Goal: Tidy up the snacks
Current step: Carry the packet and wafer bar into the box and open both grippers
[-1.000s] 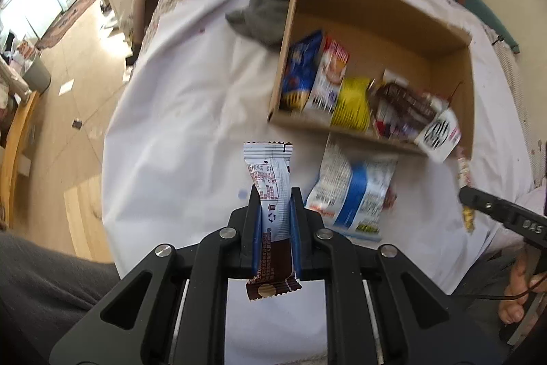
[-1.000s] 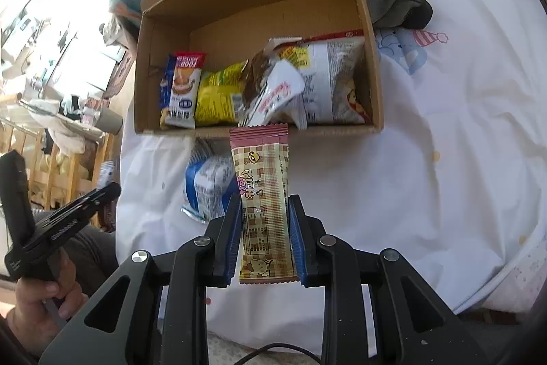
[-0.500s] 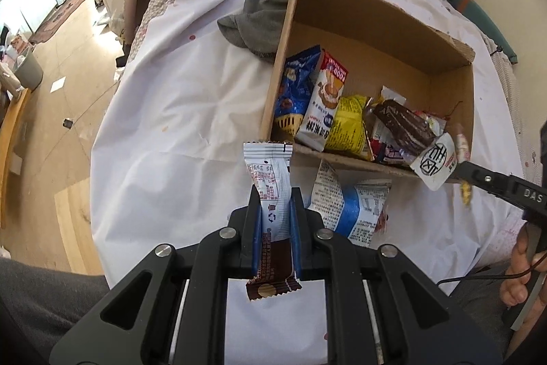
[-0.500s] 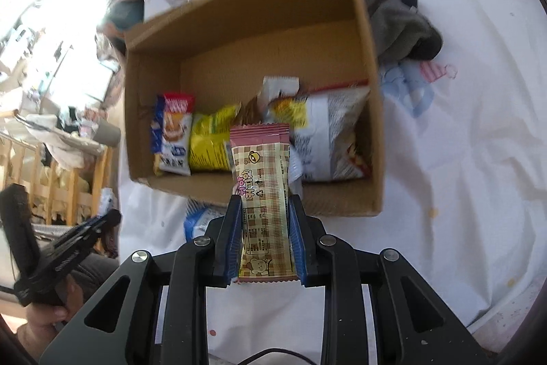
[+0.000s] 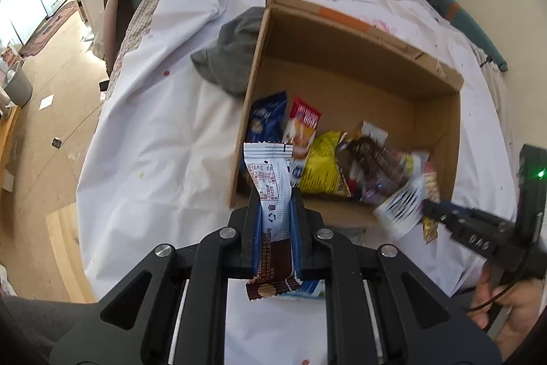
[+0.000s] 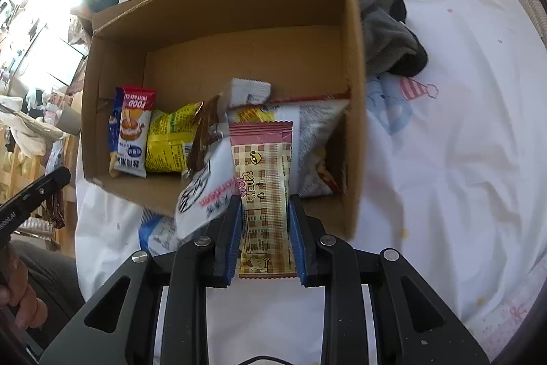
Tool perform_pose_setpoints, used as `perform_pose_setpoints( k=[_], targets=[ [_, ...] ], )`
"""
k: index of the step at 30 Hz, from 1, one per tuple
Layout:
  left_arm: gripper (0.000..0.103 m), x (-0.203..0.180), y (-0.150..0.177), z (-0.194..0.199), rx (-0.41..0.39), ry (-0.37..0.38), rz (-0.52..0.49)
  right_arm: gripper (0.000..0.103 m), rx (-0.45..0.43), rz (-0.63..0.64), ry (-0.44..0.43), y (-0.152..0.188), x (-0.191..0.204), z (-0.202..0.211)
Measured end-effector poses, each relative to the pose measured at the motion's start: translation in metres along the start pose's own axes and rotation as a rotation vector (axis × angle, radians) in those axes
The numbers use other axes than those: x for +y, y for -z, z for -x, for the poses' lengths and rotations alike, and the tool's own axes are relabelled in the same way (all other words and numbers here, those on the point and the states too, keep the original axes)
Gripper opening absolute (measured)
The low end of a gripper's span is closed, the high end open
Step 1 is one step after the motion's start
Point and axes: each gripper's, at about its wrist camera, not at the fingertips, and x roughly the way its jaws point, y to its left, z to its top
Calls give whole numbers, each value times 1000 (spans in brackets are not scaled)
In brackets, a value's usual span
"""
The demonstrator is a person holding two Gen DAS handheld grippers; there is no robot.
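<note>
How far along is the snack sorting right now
Done: several packets already stand in the cardboard box, including a red packet and a yellow one. In hand: the left gripper clamps a white and brown bar; the right gripper clamps a pink checked packet at the box. Left: both, plus a blue and white bag outside on the sheet.

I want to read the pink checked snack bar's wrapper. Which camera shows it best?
The right wrist view: the pink checked snack bar stands upright, sharp and face-on in the right hand-held gripper. The left wrist view shows only a blurred, partly hidden sliver at the tip of that gripper.
</note>
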Motion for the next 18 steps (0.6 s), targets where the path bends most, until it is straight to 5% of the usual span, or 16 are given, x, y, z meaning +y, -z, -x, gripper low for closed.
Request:
perform_pose_setpoints(
  k=[6,18],
  targets=[
    [11,-17,-22,-7,-21,7,-29,28,-4,-8,-23,-19,5,-11],
    [12,-37,-28,-51,21,162,-65,28,-95,-66,-109,-28,-9,-2]
  ],
)
